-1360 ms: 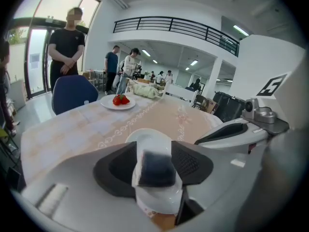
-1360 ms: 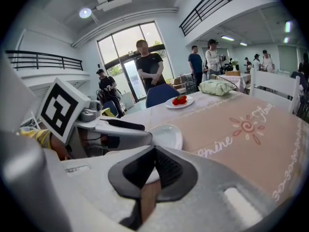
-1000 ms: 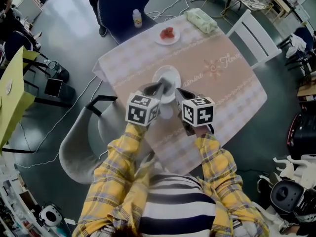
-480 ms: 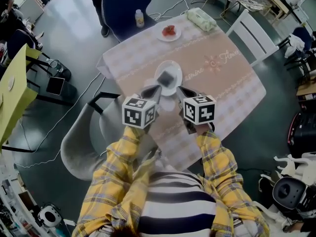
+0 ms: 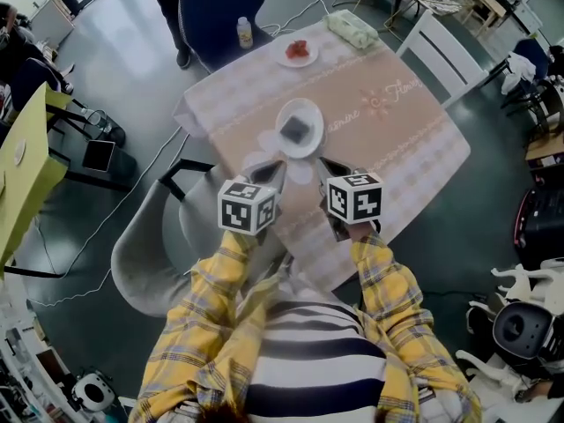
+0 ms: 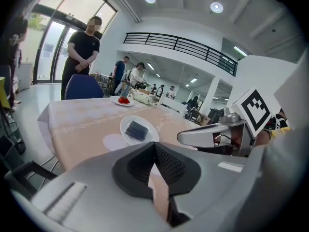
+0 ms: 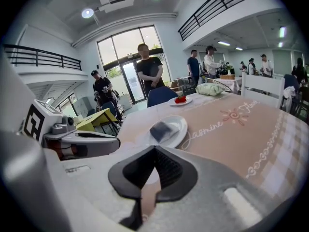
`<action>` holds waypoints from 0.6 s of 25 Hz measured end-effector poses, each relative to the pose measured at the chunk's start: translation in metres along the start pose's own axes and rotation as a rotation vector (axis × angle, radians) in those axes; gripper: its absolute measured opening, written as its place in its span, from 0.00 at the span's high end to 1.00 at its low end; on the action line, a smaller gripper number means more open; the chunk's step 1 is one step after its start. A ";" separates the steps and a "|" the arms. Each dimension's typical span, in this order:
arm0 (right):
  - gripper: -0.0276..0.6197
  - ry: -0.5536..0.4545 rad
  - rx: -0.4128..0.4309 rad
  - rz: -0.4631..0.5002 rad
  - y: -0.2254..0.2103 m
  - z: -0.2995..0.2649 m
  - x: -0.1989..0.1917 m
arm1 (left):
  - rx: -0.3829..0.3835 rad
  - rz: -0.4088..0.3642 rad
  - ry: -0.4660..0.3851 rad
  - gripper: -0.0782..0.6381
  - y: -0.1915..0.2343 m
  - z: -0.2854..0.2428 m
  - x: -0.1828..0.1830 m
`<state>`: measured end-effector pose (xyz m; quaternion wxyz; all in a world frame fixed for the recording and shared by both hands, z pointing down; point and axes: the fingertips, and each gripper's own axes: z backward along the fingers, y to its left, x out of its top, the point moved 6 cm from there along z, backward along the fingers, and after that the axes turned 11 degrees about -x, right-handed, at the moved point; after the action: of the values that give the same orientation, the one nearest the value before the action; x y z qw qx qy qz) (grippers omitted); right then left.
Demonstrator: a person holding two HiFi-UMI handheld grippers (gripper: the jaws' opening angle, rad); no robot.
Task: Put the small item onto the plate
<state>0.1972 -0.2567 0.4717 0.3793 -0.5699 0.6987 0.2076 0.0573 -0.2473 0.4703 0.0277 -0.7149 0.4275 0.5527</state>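
Left gripper (image 6: 154, 151): jaws pressed together, nothing between them. Right gripper (image 7: 154, 153): jaws likewise closed on nothing. Both hover side by side over the near edge of the table (image 5: 397, 148), short of the plate (image 5: 313, 113) and not touching it.

Task item: the small item (image 5: 297, 129), a dark flat block, lies inside the plate, roughly at its middle, flat and clear of the rim.

Step in hand: judged from the layout, the placing is done and neither claw carries a load. The next move calls for little: keep both claws off the plate rim and draw them away without dragging the tablecloth (image 5: 264, 104), which hangs over the table's near corner and could shift the plate if snagged.

Surface: a square table under a pale pink patterned cloth with script lettering and a sun motif. At the far side stand a second plate with red food (image 5: 297, 53) and a green folded bundle (image 5: 352, 30), both well apart from the task plate.

Room: a large open hall with a grey floor, glass doors and a railed upper gallery. A blue chair (image 5: 216, 7) holding a small bottle (image 5: 244, 32) stands beyond the table, a white chair (image 5: 445, 55) to one side and a grey chair (image 5: 145, 254) near the operator. Several persons stand in the background.
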 end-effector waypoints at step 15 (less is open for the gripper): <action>0.96 0.046 -0.011 -0.038 0.012 0.026 -0.044 | -0.020 0.040 0.018 0.89 -0.018 0.022 -0.028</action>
<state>0.1959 -0.2061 0.4874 0.3638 -0.5898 0.6952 0.1912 0.0511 -0.2079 0.4768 0.0059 -0.7113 0.4365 0.5509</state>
